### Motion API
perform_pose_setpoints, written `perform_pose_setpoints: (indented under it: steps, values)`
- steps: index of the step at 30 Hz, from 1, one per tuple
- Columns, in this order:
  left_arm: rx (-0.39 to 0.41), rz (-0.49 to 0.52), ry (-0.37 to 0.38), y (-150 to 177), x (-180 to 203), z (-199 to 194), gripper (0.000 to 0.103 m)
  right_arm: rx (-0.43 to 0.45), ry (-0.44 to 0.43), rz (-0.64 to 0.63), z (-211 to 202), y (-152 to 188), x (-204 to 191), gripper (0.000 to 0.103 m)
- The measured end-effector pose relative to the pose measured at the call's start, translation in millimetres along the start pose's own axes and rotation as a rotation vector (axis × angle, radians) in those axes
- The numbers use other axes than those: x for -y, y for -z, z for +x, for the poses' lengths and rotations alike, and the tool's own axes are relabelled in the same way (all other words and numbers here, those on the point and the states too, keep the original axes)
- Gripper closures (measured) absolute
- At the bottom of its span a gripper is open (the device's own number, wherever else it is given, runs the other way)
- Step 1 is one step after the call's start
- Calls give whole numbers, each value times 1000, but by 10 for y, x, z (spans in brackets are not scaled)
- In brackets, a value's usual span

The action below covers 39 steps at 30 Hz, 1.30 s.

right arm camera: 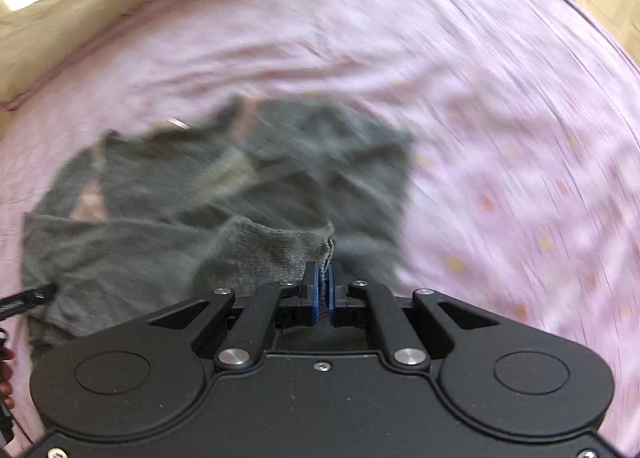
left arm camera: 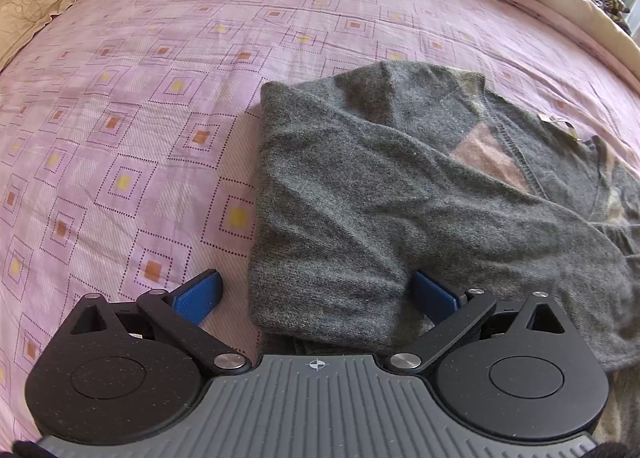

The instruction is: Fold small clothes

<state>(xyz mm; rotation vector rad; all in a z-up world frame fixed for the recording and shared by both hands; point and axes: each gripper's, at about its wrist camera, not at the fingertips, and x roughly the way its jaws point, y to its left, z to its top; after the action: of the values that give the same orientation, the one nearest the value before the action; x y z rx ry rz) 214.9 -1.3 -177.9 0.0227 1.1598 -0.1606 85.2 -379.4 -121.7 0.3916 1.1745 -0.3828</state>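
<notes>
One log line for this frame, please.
left gripper: open, astride sweater edge | right gripper: shut on sweater cuff | bed

A small grey woolly sweater point(left arm camera: 400, 194) lay on the bed, partly folded. One sleeve was folded across its front. It had pink patches and a V-shaped neck. A grey ribbed edge point(right arm camera: 280, 246) of it was lifted up, pinched.

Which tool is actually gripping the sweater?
The right tool: it is shut on a sweater cuff. The left tool is open, its pads either side of the folded hem, pinching nothing.
</notes>
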Motion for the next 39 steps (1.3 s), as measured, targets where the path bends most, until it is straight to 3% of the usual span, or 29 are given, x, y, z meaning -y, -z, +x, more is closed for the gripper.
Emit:
perform_pose_setpoints:
  steps: [5, 9, 11, 13, 14, 21, 39]
  values:
    - [-9, 7, 6, -13, -6, -5, 0, -57, 23, 9, 84, 126, 66, 93]
    - [-18, 6, 8, -35, -29, -46, 0, -56, 38, -2, 46, 137, 30, 85]
    - [-14, 12, -8, -16, -43, -116, 1, -32, 30, 13, -11, 154, 42, 66]
    - [4, 31, -23, 33, -66, -219, 2, 1, 20, 17, -81, 191, 37, 39]
    - [14, 42, -25, 69, -83, -274, 2, 18, 18, 16, -121, 218, 44, 37]
    - [15, 67, -28, 419, -173, -573, 2, 20, -20, -20, -256, 460, 144, 35]
    - [-119, 65, -90, 1649, -215, -900, 2, -113, -67, -239, -271, 1342, 392, 24]
